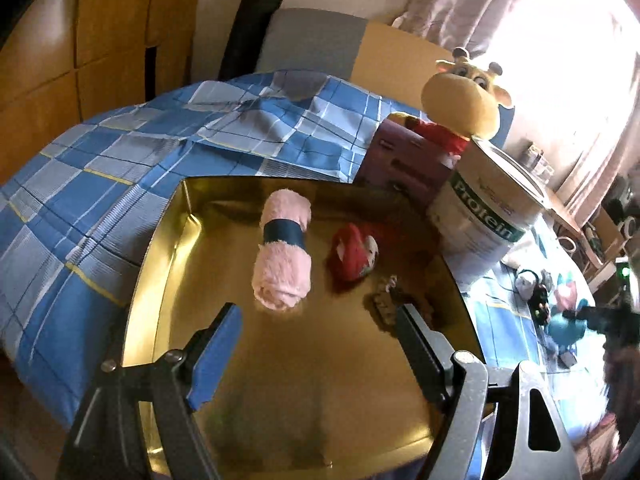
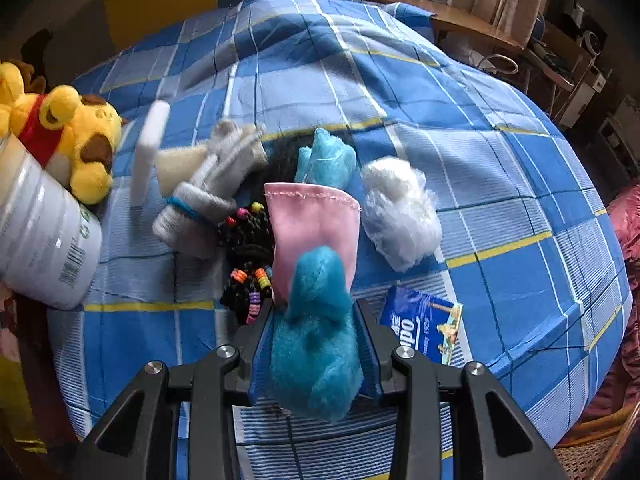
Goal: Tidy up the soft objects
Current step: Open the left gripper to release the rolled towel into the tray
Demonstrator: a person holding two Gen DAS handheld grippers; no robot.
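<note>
- Teal wool tuft [image 2: 316,336] fills my right gripper [image 2: 314,344], the blue pads pinching it from both sides just above the checked bedspread [image 2: 520,200].
- Over on the left, my left gripper [image 1: 316,332] hangs spread wide and empty above the gold tin tray [image 1: 168,240].
- Pink rolled towel [image 1: 282,250] lies in that tray just ahead of the left fingers, its long axis running away from me, with a red plush toy [image 1: 352,254] beside it.
- So the tuft sits to the tray's right, well apart from it; my right hand has to carry it across, I reckon.
- Remaining pile waits ahead of the right gripper: pink cloth [image 2: 316,224], white stuffing [image 2: 400,208], grey rolled socks [image 2: 200,216].
</note>
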